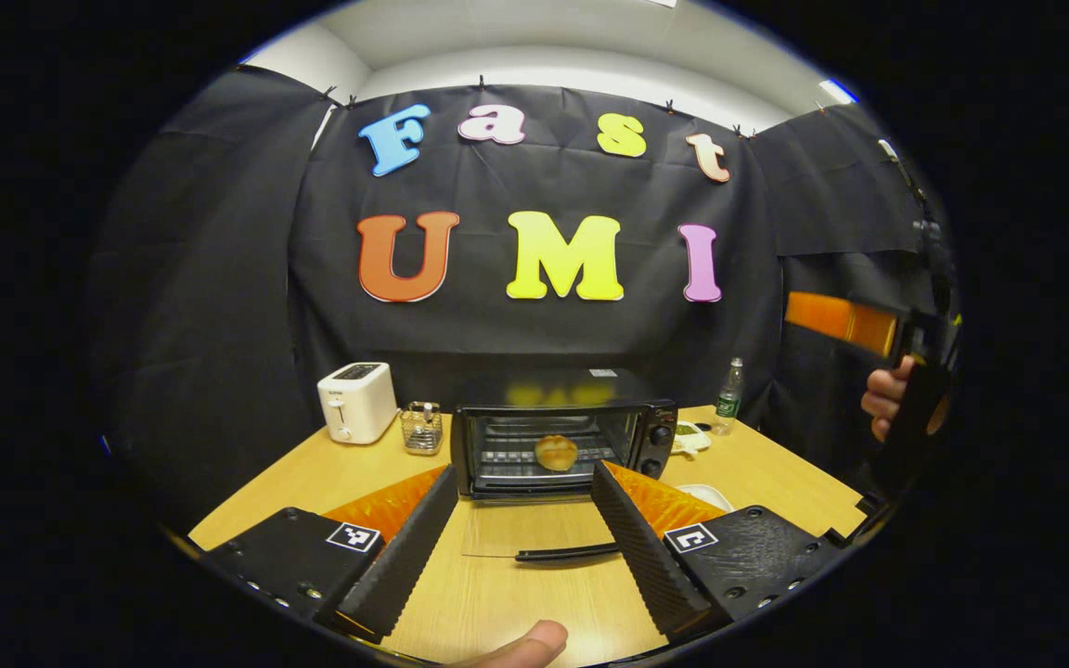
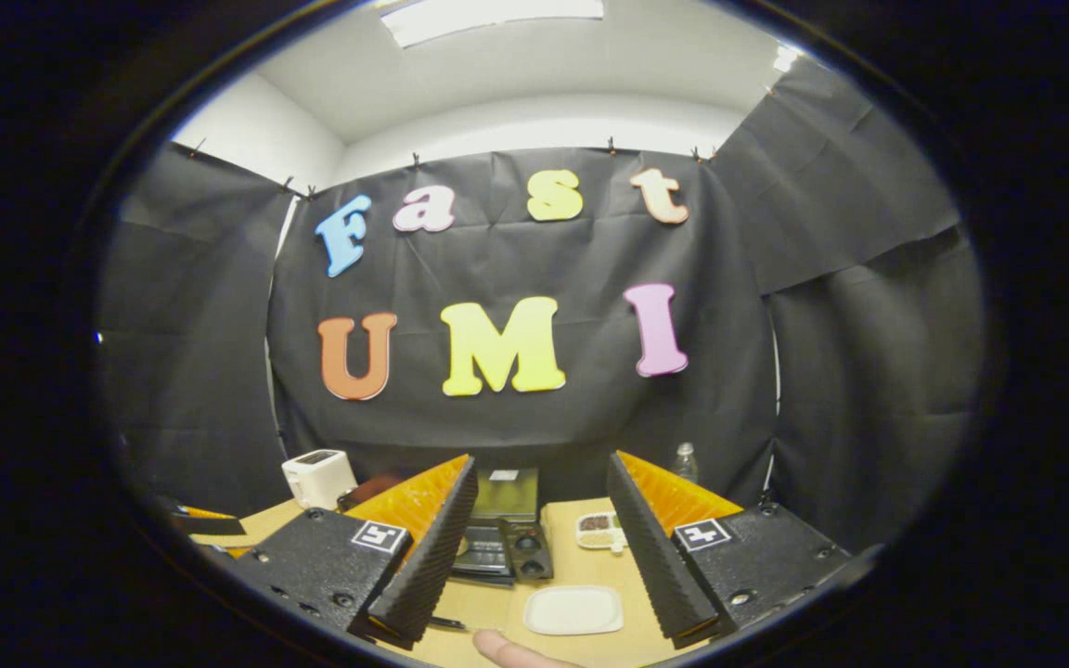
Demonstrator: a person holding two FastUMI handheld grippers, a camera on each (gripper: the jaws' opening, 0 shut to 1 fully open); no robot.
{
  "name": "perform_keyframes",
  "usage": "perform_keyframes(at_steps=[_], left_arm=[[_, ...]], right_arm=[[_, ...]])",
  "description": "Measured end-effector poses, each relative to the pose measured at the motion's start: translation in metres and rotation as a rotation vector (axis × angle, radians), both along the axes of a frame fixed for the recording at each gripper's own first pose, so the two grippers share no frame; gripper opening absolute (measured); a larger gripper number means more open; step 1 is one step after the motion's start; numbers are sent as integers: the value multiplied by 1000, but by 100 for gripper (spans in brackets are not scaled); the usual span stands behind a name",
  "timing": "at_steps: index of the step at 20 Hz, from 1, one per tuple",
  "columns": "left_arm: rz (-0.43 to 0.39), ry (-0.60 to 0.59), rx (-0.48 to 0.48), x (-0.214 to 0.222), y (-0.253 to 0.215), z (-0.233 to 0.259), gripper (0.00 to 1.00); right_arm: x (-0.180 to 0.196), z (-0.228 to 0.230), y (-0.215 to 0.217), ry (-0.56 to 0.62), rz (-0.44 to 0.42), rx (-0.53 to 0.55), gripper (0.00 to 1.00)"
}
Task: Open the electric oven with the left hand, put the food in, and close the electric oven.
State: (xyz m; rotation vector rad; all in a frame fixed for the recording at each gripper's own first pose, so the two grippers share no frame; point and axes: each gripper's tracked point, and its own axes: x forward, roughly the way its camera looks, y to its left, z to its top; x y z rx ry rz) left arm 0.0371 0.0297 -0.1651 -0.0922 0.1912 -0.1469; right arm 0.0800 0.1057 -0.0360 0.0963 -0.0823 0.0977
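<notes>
Both hand-held grippers, left (image 1: 521, 529) and right (image 2: 539, 557), gape empty; with bread (image 1: 556, 452) inside the oven (image 1: 562, 431), lift the lowered door (image 1: 534, 529) by its handle (image 1: 567, 553) at lower centre.

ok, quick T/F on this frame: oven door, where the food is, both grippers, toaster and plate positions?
1. The black electric oven has its glass door shut. False: it lies folded down, open.
2. The round golden bread roll sits inside the oven. True.
3. The left gripper is clamped on the door handle. False: its fingers stand apart, holding nothing.
4. The white toaster stands left of the oven in the left gripper view. True.
5. The right gripper holds the white rectangular plate. False: it is open; the plate lies on the wooden table.
</notes>
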Motion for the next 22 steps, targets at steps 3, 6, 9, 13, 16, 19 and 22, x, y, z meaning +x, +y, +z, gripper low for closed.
perform_keyframes(at_steps=[3,6,9,13,16,19,22], left_arm=[[-21,74,12,12,-19,-34,96],[-54,155,40,21,-40,-74,95],[-41,217,25,31,-47,-107,96],[-36,315,16,36,-52,-149,96],[-58,357,36,37,-64,-171,96],[-86,400,44,37,-76,-190,95],[-99,431,54,35,-84,-205,95]], right_arm=[[-26,25,-26,-33,-40,-20,87],[-43,30,-49,-47,-74,-32,90],[-53,26,-64,-44,-72,-15,90],[-62,27,-87,-45,-75,-13,90],[-67,29,-99,-68,-91,-25,90],[-71,25,-103,-75,-91,-21,90],[-70,19,-111,-68,-90,-22,90]])
